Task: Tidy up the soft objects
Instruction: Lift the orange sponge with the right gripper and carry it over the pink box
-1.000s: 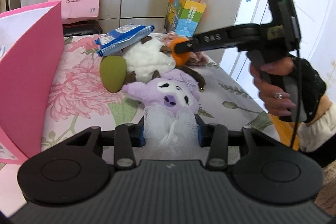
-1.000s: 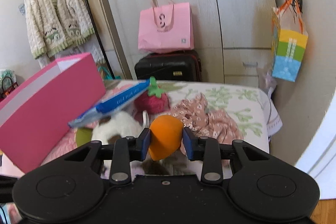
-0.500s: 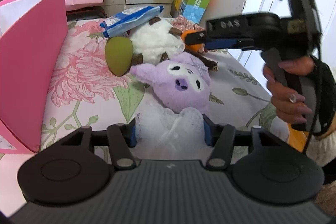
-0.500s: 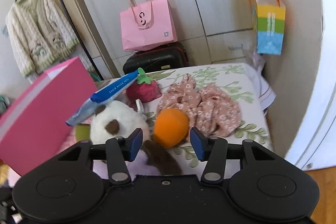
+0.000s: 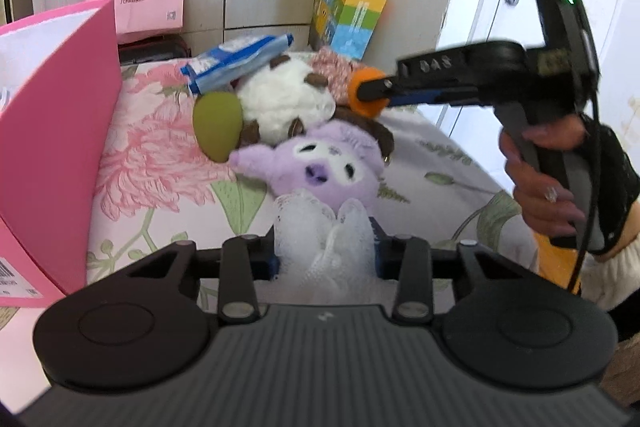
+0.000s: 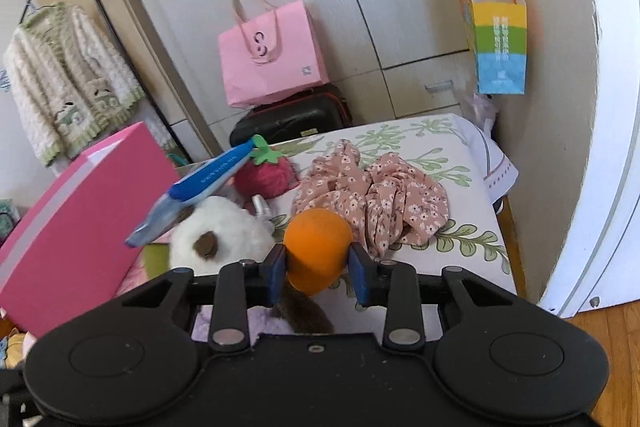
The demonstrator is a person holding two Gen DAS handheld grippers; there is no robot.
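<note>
On the flowered bed (image 5: 160, 163) lies a pile of soft toys: a purple plush (image 5: 324, 163), a white plush with brown patches (image 5: 280, 99) and a green egg-shaped sponge (image 5: 218, 125). My left gripper (image 5: 326, 251) is low at the near edge, and its jaws are closing with the pads pressed into a white mesh puff (image 5: 320, 223). My right gripper (image 6: 318, 267) reaches in from the right, behind the purple plush. Its jaws are closing too, pads squeezing an orange sponge ball (image 6: 318, 247). A floral pink cloth (image 6: 380, 195) lies just beyond it.
A tall pink box (image 5: 60, 131) stands open on the left of the bed. A blue packet (image 6: 200, 183) leans on the white plush, next to a strawberry plush (image 6: 266, 173). Behind the bed are a black suitcase (image 6: 292, 119), a pink bag (image 6: 272, 55) and wardrobes; a white door (image 6: 608, 107) is on the right.
Both grippers spread their jaws half a second ago and have shut again, the left on the mesh puff, the right on the orange ball. The right gripper has rolled slightly.
</note>
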